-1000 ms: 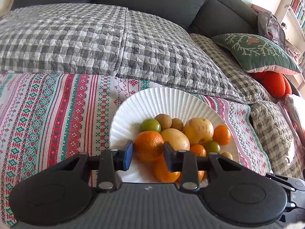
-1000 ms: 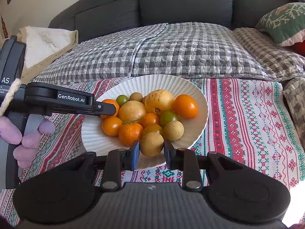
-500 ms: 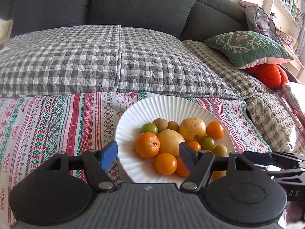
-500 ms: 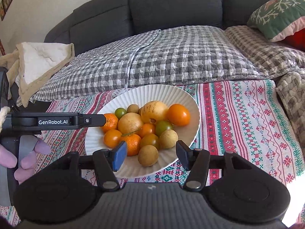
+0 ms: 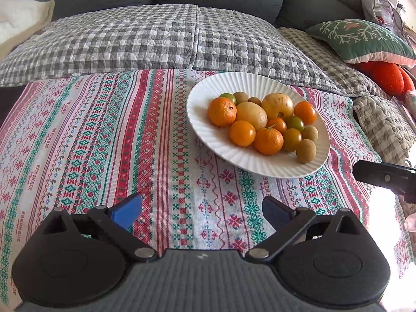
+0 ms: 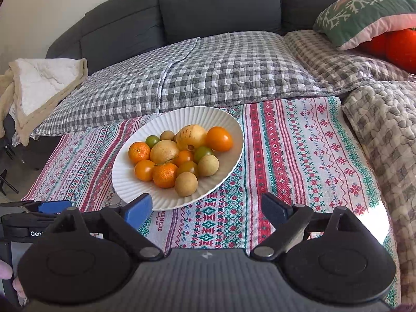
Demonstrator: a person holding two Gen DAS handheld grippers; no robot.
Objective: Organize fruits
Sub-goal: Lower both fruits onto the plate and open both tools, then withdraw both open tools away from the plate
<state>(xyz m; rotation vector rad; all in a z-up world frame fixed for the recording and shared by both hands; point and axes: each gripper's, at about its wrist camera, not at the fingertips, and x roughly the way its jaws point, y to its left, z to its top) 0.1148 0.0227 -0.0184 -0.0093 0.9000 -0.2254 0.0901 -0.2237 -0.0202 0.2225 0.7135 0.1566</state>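
A white ribbed plate holds several fruits on the patterned cloth: an orange mandarin, a second mandarin, yellow passion fruits, small tomatoes and brown longans. My left gripper is pulled back over bare cloth, left of and nearer than the plate; its jaws are opening wide with nothing between them. My right gripper hovers at the plate's near rim, jaws also opening, empty. Each gripper shows at the edge of the other's view.
The striped embroidered cloth covers the surface. Behind it lie a grey checked quilt and a dark sofa. A green cushion and an orange plush sit at the right, a cream blanket at the left.
Both grippers let go of their fruits and spread wide. The left one released the mandarin and drew back left off the plate; the right one released a longan and backed away.
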